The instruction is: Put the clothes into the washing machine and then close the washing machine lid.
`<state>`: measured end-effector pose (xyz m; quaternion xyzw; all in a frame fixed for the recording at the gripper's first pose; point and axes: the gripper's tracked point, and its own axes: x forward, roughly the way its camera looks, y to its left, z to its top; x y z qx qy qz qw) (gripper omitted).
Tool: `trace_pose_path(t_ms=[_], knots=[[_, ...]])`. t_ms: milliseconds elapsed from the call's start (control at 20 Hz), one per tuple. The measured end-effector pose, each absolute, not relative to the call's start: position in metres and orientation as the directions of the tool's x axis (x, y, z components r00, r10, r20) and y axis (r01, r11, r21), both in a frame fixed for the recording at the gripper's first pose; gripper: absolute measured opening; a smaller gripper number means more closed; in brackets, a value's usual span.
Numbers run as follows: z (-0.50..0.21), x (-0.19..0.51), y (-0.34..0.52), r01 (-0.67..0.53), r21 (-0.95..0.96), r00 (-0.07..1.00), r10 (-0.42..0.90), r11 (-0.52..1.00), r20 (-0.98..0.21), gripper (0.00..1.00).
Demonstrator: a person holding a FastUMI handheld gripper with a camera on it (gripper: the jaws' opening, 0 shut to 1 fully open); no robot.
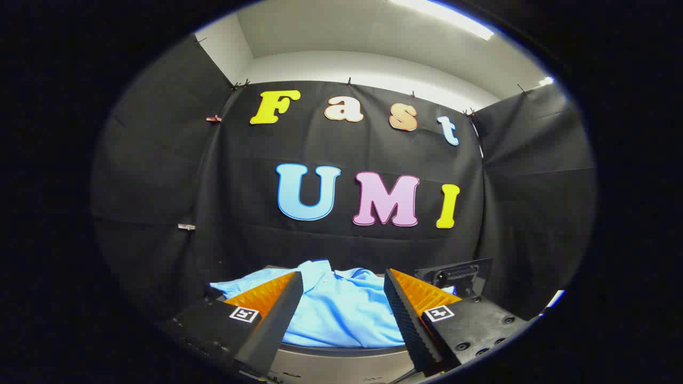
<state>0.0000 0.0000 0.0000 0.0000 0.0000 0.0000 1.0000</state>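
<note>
A light blue collared shirt (pixel 341 306) lies crumpled on top of a grey washing machine, whose rounded front rim (pixel 341 352) shows below the cloth. My gripper (pixel 344 277) hangs just above and in front of the shirt, its two fingers (pixel 288 304) spread wide apart with nothing between them but the cloth seen beyond. Neither finger touches the shirt. The machine's opening and lid are hidden under the cloth and behind the fingers.
A dark control panel (pixel 453 274) of the machine stands at the back right, just beyond the right finger. Black booth cloth (pixel 160 176) closes in the space behind and on both sides.
</note>
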Motion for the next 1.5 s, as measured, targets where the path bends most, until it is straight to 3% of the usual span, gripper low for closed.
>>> trace_pose_path(t_ms=[900,1500], knots=[[0.01,0.01,0.009,-0.022,-0.043,1.0,0.022,0.999,-0.001,0.96],[-0.007,0.04,0.014,-0.065,-0.03,0.991,0.061,0.997,-0.123,0.96]])
